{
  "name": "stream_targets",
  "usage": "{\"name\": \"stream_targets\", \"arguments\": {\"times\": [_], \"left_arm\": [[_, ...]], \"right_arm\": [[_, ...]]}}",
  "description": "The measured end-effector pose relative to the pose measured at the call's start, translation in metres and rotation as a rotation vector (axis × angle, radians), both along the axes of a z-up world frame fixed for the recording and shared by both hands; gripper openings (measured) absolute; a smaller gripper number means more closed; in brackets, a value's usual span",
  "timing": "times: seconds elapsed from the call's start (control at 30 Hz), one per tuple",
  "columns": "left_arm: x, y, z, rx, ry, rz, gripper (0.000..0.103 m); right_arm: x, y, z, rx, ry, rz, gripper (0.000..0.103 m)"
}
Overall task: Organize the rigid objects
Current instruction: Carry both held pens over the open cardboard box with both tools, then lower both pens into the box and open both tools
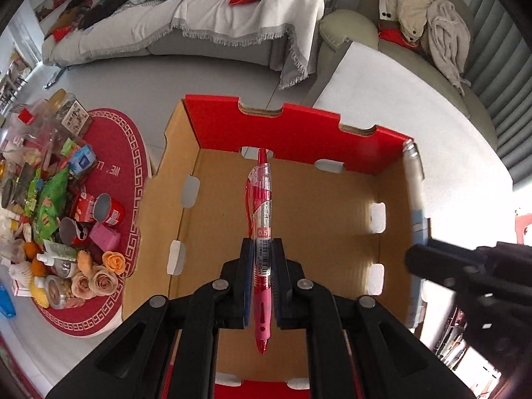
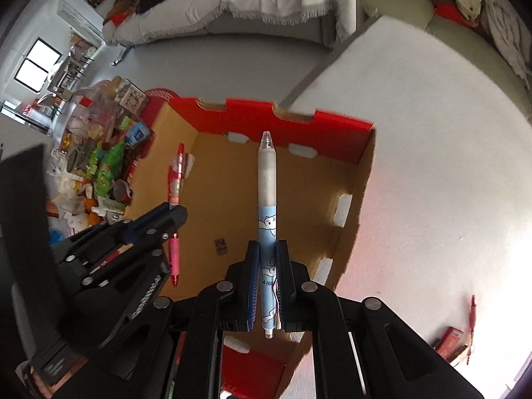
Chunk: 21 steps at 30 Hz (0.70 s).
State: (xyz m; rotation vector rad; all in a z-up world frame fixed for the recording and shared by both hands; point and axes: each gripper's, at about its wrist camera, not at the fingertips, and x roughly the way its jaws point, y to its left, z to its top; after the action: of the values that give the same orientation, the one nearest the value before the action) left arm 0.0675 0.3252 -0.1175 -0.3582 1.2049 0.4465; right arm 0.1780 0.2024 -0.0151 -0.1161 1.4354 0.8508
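Observation:
My left gripper point(image 1: 262, 249) is shut on a red pen point(image 1: 261, 219), which points away from the camera over the inside of an open cardboard box point(image 1: 292, 126) with red rims. The right gripper point(image 2: 267, 252) is shut on a light blue pen point(image 2: 268, 199) with a grey grip and cartoon print, held above the same cardboard box point(image 2: 332, 126). In the right wrist view the left gripper point(image 2: 173, 211) and its red pen point(image 2: 175, 179) hang at the box's left side. In the left wrist view the right gripper point(image 1: 415, 252) and its blue pen point(image 1: 414, 183) show at the box's right wall.
The box stands on a white table point(image 2: 432, 166). A pile of snacks, cans, bottles and fake roses point(image 1: 60, 219) covers a red round mat point(image 1: 109, 173) on the left. A red pen and red box point(image 2: 459, 335) lie at the table's right edge. Sofas with clothes stand behind.

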Motion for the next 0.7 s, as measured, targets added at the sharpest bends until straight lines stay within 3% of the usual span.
{"name": "stream_targets", "arguments": {"times": [0.33,0.4,0.53,0.7], "left_arm": [[0.004,-0.010,-0.024,-0.022,0.052,-0.026,0.010],[0.004,-0.012,-0.028,-0.026,0.057,-0.029,0.010],[0.006,-0.016,-0.035,-0.029,0.067,-0.053,0.010],[0.013,-0.031,-0.036,-0.042,0.071,-0.087,0.010]], "right_arm": [[0.019,-0.002,-0.057,-0.067,0.122,-0.081,0.010],[0.023,-0.009,-0.060,-0.058,0.142,-0.116,0.010],[0.020,-0.024,-0.060,-0.134,0.112,-0.168,0.010],[0.016,-0.058,-0.066,-0.146,0.177,-0.264,0.010]]}}
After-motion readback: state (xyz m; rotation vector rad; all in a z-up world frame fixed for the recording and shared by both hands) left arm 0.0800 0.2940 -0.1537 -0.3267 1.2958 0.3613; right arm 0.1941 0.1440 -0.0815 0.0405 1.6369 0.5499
